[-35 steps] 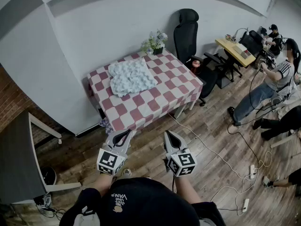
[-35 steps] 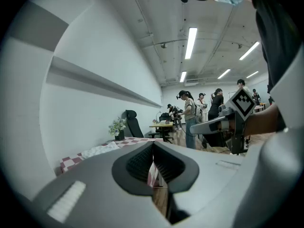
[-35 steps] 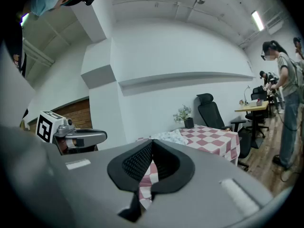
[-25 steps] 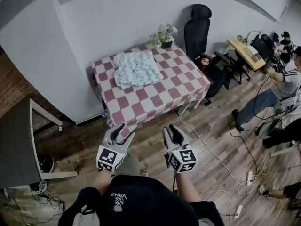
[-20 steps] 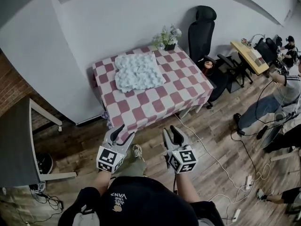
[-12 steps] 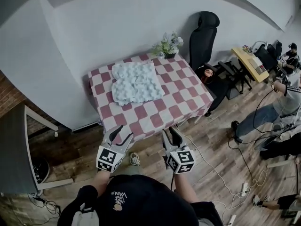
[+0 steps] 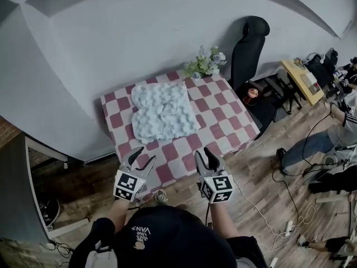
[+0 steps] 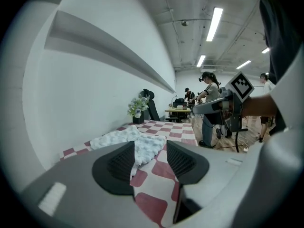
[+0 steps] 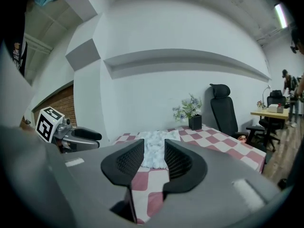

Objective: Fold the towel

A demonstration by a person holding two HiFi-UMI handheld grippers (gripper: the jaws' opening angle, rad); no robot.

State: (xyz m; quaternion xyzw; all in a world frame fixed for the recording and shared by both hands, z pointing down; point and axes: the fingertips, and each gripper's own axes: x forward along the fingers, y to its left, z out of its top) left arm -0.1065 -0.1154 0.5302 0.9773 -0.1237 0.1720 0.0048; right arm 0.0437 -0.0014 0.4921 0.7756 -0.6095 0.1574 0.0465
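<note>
A pale blue, bumpy towel (image 7: 164, 111) lies spread flat on the far left part of a table with a red and white checked cloth (image 7: 223, 113). My left gripper (image 7: 143, 158) and right gripper (image 7: 205, 156) hover side by side at the table's near edge, short of the towel. Both are open and have just been opening wider, with nothing between their jaws. The left gripper view looks past the left gripper (image 8: 149, 151) at the towel (image 8: 114, 137) ahead. In the right gripper view the towel (image 9: 154, 144) shows beyond the right gripper (image 9: 153, 155).
A flower pot (image 7: 207, 66) stands at the table's far edge against the white wall. A black office chair (image 7: 251, 38) is to its right. People, a desk (image 7: 301, 77) and floor cables (image 7: 262, 205) fill the right side. A grey table (image 7: 11, 194) is at the left.
I have walked up to the table, which now looms larger. Both grippers went from over the wooden floor to the table's near edge, and their jaws stand a little wider.
</note>
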